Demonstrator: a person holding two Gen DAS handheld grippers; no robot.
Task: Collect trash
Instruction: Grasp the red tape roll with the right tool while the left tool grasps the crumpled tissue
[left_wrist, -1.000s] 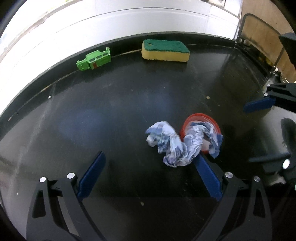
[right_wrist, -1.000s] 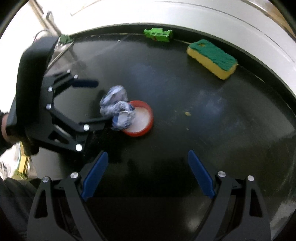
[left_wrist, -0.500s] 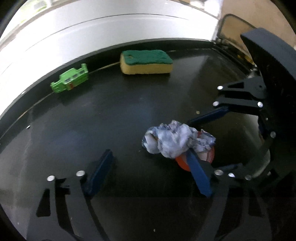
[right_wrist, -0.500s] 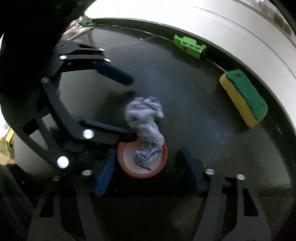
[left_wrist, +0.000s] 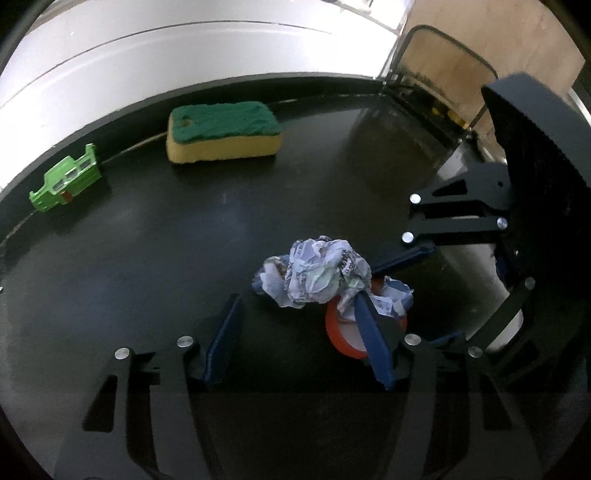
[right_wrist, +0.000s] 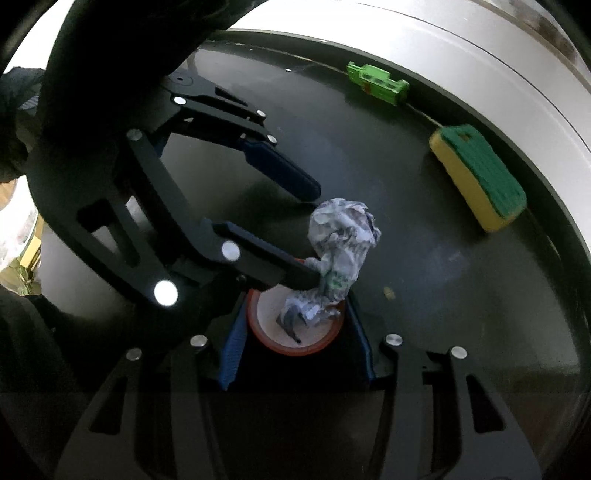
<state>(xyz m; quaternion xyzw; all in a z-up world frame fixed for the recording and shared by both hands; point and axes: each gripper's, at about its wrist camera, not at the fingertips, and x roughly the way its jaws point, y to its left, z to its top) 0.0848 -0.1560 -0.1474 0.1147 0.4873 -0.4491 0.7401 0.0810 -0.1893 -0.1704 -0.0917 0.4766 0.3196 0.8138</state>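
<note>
The right hand-held gripper (right_wrist: 295, 343) is closing around the red lid (right_wrist: 295, 325); the left hand-held gripper (left_wrist: 295, 332), also closing, straddles the crumpled paper (left_wrist: 317, 273) lying just ahead.

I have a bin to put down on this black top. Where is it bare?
Bare: the wide stretch of top between the toy, sponge and paper wad. Crowded: around the red cup, where the left gripper and right gripper are both closing.
</note>
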